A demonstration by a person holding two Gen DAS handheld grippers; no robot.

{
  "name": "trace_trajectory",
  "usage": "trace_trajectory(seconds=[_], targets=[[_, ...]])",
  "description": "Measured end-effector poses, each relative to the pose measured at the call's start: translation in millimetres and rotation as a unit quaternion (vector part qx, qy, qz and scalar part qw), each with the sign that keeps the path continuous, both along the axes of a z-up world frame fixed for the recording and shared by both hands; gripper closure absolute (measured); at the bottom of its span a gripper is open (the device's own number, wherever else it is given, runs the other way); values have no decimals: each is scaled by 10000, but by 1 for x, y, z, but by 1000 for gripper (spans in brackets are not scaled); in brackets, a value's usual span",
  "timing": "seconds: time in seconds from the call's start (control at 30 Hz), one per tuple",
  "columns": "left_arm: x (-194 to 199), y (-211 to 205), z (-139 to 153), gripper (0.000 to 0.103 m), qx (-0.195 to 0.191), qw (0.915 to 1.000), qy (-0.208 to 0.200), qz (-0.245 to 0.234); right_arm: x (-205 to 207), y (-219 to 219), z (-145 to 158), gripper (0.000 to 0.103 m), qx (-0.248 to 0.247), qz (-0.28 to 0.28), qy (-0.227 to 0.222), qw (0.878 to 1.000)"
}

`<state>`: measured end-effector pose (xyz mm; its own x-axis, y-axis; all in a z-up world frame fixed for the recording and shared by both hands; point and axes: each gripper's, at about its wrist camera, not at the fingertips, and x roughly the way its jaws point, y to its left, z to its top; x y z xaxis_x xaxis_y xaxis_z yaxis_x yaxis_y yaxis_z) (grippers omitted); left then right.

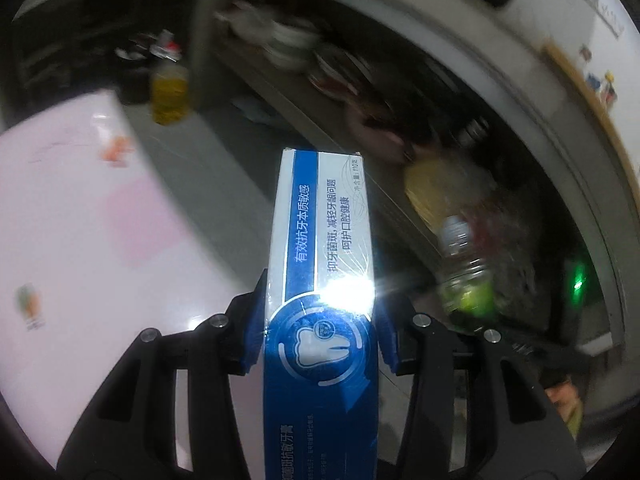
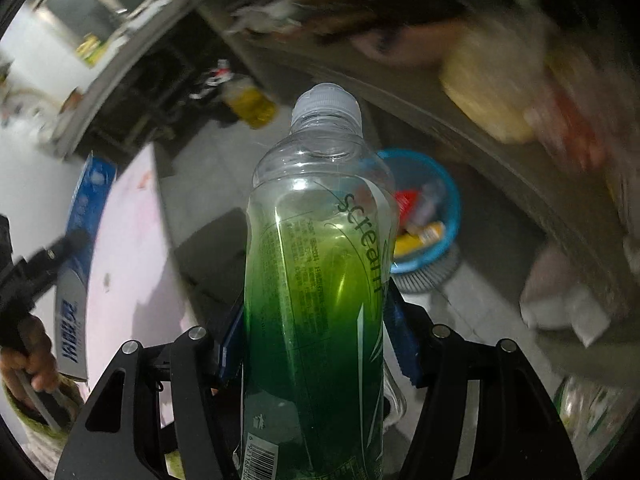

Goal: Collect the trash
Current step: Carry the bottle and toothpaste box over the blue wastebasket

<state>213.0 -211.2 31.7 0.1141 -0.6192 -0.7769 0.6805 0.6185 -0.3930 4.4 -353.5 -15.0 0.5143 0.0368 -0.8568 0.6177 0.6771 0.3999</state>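
My right hand-held gripper (image 2: 316,344), clamped on the green bottle (image 2: 316,280) pointing cap-forward, is nearer the blue bin (image 2: 448,184) just beyond it than my left hand-held gripper (image 1: 320,328) gripping the toothpaste box (image 1: 320,240).

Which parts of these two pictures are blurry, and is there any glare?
Left wrist view: toothpaste box sharp, white glare near its lower half, background shelves smeared. Right wrist view: green bottle sharp, blue bin fairly clear, upper right clutter streaked.

Toothpaste box (image 1: 320,264) blue-white; bottle (image 2: 320,272) clear, green label; bin (image 2: 444,184) blue.
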Motion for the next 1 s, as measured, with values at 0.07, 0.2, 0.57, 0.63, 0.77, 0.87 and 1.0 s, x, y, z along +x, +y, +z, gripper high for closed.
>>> trace_trajectory(seconds=[0.07,0.2,0.57,0.63,0.77,0.87,1.0], targets=[[2,-33,-15,59,198,9995,197,-152,-2,-9,-20,43,237,-127,68,9996],[16,-104,-67,59,836,9936,684,-332,0,-33,-66,43,682,-355,224,9968],[48,-238,-153,34,1703,9838,5,-569,15,-71,-136,43,1119,-563,532,9907],[56,-244,-157,33,1801,9823,-157,-483,16,-77,-148,43,1129,-596,594,9900],[67,-226,-153,33,1667,9854,35,-347,24,-86,-162,43,1076,-562,715,9900],[72,-208,-135,33,1570,9872,-72,-268,33,-88,-171,43,938,-518,847,9906],[72,-181,-110,33,1459,9888,-190,-242,44,-90,-184,43,894,-446,860,9913]])
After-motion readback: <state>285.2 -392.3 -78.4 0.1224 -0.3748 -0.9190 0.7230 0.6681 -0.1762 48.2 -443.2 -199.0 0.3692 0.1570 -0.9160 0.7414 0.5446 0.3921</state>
